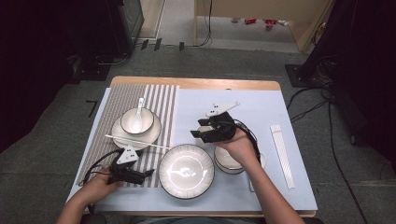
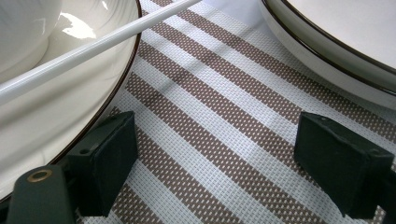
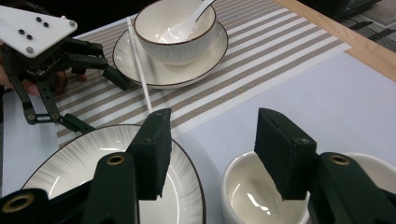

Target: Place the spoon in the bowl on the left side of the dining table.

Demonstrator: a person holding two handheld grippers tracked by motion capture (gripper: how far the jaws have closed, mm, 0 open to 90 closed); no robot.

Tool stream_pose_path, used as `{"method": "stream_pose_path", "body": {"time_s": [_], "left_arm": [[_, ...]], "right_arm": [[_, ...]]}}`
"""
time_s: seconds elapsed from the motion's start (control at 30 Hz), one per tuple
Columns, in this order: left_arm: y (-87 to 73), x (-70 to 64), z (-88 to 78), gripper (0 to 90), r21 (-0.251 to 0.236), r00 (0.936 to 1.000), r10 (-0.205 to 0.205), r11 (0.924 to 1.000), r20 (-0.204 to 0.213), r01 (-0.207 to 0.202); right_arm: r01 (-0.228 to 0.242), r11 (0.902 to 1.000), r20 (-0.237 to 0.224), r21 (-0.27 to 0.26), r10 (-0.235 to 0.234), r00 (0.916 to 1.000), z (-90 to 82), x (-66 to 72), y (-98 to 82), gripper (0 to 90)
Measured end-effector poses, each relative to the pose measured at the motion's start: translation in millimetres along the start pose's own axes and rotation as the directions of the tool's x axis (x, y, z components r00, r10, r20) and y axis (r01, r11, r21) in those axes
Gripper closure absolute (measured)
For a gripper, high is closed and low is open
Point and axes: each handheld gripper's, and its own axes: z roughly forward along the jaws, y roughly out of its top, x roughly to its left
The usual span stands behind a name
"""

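Observation:
My left gripper rests low on the striped placemat, open, with only the weave between its jaws. It sits between the saucer and the large ribbed plate. A white chopstick lies across the saucer's rim just beyond its tips. My right gripper hovers open above the gap between the large plate and a small white bowl, holding nothing. The right gripper view also shows the left gripper farther off.
A dark-rimmed bowl with a white spoon stands on the saucer at the left. A long white strip lies on the pale blue mat at the far right. The table's wooden edge runs along the back.

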Motion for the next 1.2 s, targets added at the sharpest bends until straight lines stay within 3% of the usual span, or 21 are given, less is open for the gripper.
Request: {"method": "stream_pose_path", "body": {"time_s": [0.47, 1.2], "left_arm": [[0.0, 0.0, 0.0, 13.8, 0.0, 1.0, 0.0, 1.0, 0.0, 0.0], [-0.1, 0.1, 0.0, 13.8, -0.001, 1.0, -0.001, 1.0, 0.0, 0.001]], "right_arm": [[-0.005, 0.9999, 0.03, -0.01, 0.005, 0.9995, -10.9, -7.7, -8.9, 47.0], [-0.05, 0.9984, 0.084, -0.025, 0.052, 0.9952, -34.5, -24.4, -24.7, 46.7]]}}
